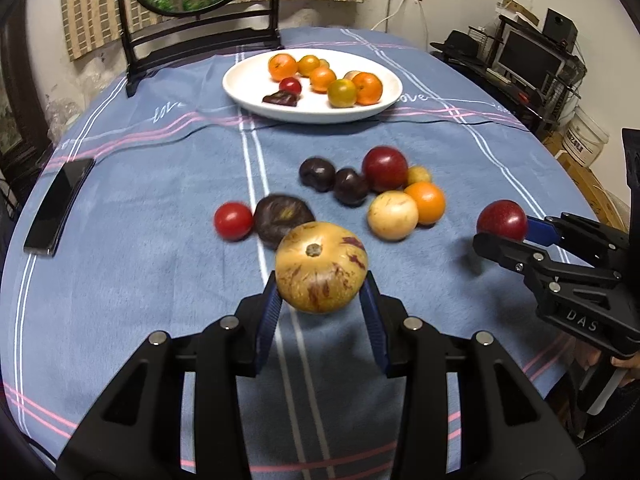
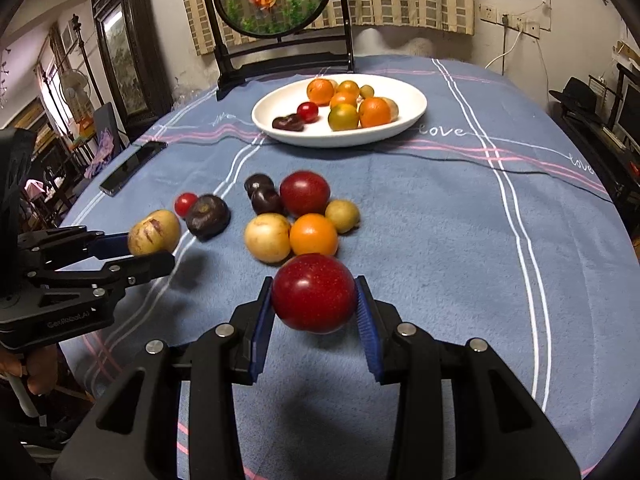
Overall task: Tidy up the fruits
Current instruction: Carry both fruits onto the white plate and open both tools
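The left gripper (image 1: 321,294) clamped a streaked yellow fruit (image 1: 321,267), the right gripper (image 2: 315,304) a red plum (image 2: 313,292); loose fruits (image 2: 296,216) lay between them and the white plate (image 2: 412,116).

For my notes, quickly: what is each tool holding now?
Left tool: closed on the streaked yellow fruit.
Right tool: closed on the red fruit.

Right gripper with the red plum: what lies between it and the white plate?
In the right wrist view, the loose fruit cluster lies between the right gripper and the white plate, then bare blue tablecloth.
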`<action>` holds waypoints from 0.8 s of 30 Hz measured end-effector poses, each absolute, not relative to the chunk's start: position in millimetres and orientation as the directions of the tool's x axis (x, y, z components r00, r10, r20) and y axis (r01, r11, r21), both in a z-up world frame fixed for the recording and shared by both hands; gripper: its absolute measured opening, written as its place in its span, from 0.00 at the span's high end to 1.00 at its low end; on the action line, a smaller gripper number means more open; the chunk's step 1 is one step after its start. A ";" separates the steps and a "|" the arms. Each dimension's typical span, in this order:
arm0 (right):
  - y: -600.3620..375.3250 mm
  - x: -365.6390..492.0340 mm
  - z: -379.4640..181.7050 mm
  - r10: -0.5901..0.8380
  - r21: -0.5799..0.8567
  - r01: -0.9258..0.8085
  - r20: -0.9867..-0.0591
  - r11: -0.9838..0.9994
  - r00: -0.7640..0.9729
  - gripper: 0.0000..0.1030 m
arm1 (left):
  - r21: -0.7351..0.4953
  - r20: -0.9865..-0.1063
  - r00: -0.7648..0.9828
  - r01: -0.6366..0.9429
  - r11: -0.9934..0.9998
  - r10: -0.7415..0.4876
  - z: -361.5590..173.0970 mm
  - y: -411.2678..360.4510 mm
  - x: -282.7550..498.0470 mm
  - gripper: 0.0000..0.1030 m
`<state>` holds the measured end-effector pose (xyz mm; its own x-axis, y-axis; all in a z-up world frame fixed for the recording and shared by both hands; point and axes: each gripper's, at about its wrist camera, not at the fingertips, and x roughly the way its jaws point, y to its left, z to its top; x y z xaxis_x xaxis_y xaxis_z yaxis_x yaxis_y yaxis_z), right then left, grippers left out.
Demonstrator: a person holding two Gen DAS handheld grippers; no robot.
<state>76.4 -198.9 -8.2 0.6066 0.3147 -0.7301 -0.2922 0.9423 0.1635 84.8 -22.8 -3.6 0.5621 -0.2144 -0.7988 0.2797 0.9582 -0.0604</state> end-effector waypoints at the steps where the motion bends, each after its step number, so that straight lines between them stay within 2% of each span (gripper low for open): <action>1: -200.9 77.9 -5.3 0.319 0.169 -0.292 -0.725 0.941 0.610 0.62 | -0.053 -0.796 0.566 0.286 0.957 -0.213 -0.4 -24.5 88.0 0.61; 8: -213.5 102.6 27.5 0.331 0.186 -0.282 -0.671 0.941 0.663 0.62 | -0.027 -0.752 0.623 0.298 0.954 -0.215 37.4 -34.3 133.1 0.61; 15: -205.6 158.0 51.5 0.313 0.154 -0.280 -0.632 0.947 0.709 0.62 | -0.022 -0.754 0.629 0.263 0.964 -0.189 51.5 -41.3 201.0 0.61; 24: -174.5 237.3 34.0 0.309 0.134 -0.304 -0.689 0.943 0.656 0.62 | -0.001 -0.795 0.599 0.157 0.988 -0.096 28.9 -38.9 290.2 0.61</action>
